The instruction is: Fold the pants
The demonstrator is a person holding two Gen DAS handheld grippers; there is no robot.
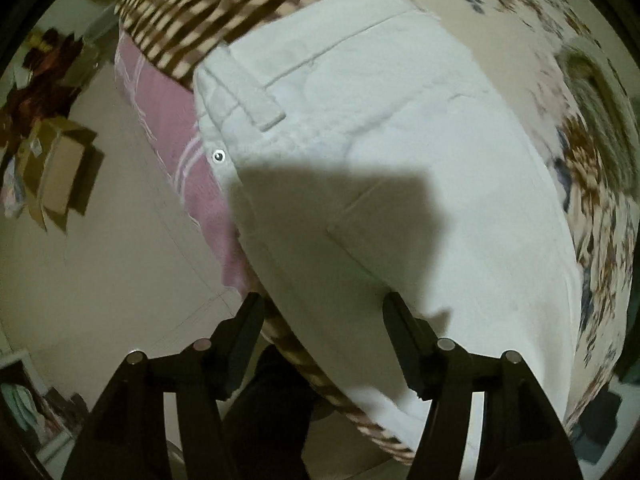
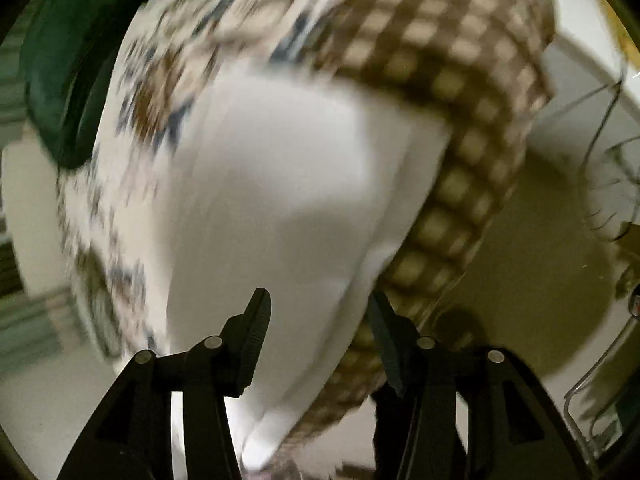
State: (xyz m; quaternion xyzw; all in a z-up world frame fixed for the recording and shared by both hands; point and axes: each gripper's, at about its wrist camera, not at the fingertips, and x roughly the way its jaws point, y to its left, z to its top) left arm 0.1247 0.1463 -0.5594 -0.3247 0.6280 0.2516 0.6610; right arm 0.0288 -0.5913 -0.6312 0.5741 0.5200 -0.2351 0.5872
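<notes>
White pants (image 1: 400,168) lie spread on a bed with a floral sheet (image 1: 592,184). In the left wrist view I see the waistband end with a belt loop (image 1: 256,100), a metal rivet (image 1: 219,156) and a back pocket. My left gripper (image 1: 322,304) is open and empty, hovering over the pants near the bed's edge. In the blurred right wrist view a pant leg (image 2: 280,184) runs toward the camera. My right gripper (image 2: 318,300) is open and empty just above that leg.
A brown checked blanket (image 1: 188,16) lies beyond the waistband and hangs along the bed's side (image 2: 460,128). A pink cloth (image 1: 176,128) hangs off the bed. Cardboard boxes (image 1: 56,172) stand on the floor to the left. A dark green object (image 2: 68,60) sits at the far left of the right wrist view.
</notes>
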